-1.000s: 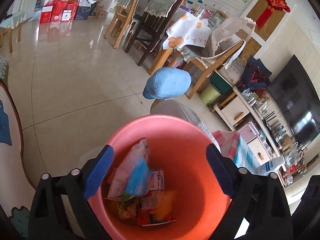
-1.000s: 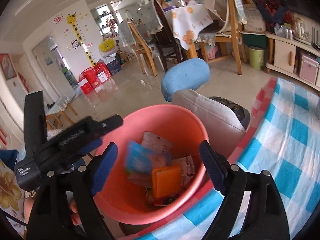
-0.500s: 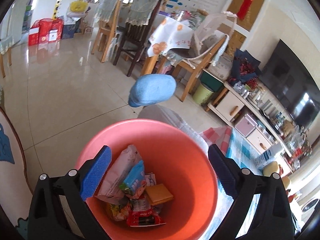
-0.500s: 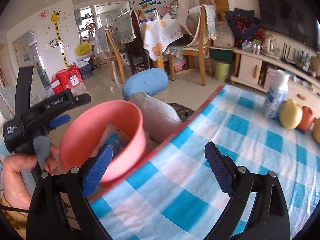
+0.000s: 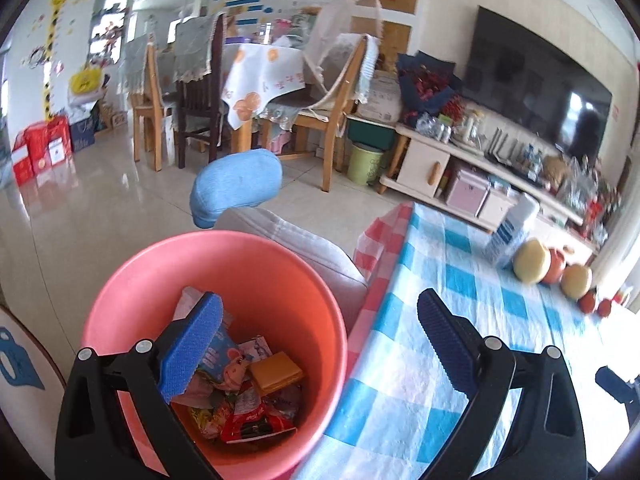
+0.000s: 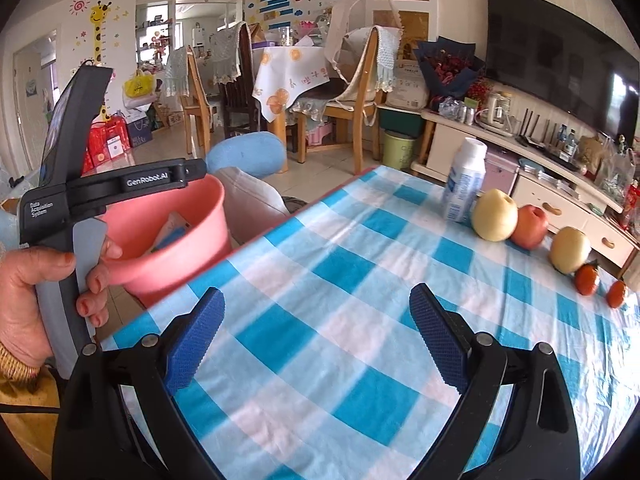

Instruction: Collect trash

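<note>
A pink bucket [image 5: 132,304] stands off the table's left edge, holding several wrappers, among them an orange square packet [image 5: 276,372] and a red wrapper [image 5: 256,424]. My left gripper [image 5: 318,344] hangs open above the bucket's right rim with nothing between its blue pads. One pad is over the trash, the other over the tablecloth. In the right wrist view a hand [image 6: 24,292] holds the left gripper's handle [image 6: 80,248] over the bucket [image 6: 172,240]. My right gripper [image 6: 316,336] is open over the blue-checked tablecloth [image 6: 340,264], with nothing between its pads.
A white-and-blue bottle [image 6: 464,180], two pears, an apple [image 6: 530,226] and two tangerines [image 6: 586,280] stand at the table's far right. A blue-cushioned chair [image 6: 248,156] is behind the bucket. Dining chairs, a green bin and a TV cabinet lie beyond.
Both views have swung right, from the bucket towards the table. The blue and orange packets that were dropping now lie in the bucket. The right jaws stand a little wider.
</note>
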Available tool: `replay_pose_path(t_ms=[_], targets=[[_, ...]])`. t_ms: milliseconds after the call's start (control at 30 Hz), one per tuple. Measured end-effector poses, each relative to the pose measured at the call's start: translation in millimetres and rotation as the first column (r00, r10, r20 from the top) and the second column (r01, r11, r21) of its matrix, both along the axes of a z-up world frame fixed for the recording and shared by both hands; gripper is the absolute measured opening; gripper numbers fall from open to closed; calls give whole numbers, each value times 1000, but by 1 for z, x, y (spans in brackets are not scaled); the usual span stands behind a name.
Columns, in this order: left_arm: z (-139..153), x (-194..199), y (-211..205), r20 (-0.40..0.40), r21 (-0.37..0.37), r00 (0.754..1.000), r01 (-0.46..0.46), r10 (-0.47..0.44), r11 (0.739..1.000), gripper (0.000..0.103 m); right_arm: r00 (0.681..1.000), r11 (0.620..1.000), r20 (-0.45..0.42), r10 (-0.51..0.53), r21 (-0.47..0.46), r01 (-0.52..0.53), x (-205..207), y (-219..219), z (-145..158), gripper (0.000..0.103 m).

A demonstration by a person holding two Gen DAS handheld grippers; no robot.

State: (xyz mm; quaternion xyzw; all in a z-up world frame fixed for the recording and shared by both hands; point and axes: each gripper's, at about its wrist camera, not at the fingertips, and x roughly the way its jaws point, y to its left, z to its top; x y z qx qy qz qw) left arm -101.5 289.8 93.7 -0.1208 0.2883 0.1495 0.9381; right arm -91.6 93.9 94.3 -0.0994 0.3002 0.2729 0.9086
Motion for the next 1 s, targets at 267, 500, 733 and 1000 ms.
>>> replay_pose_path(t_ms=[267, 500, 733, 1000], targets=[[-5, 5, -64, -48, 137, 993, 115, -109, 984, 97, 996, 995, 4, -85, -47, 85, -16, -42, -10, 95], [-8, 0, -107, -52, 162, 982, 187, -181, 969, 97, 988, 987, 1, -155, -46, 154, -24, -83, -17, 95], [-12, -4, -145, -82, 214, 972, 233, -220, 949, 97, 979, 979, 10, -203, -25, 203, -28, -116, -18, 95], [-16, -19, -190, -117, 252, 953, 301, -279, 920, 97, 966, 966, 34, -258, 25, 257, -33, -153, -7, 95]])
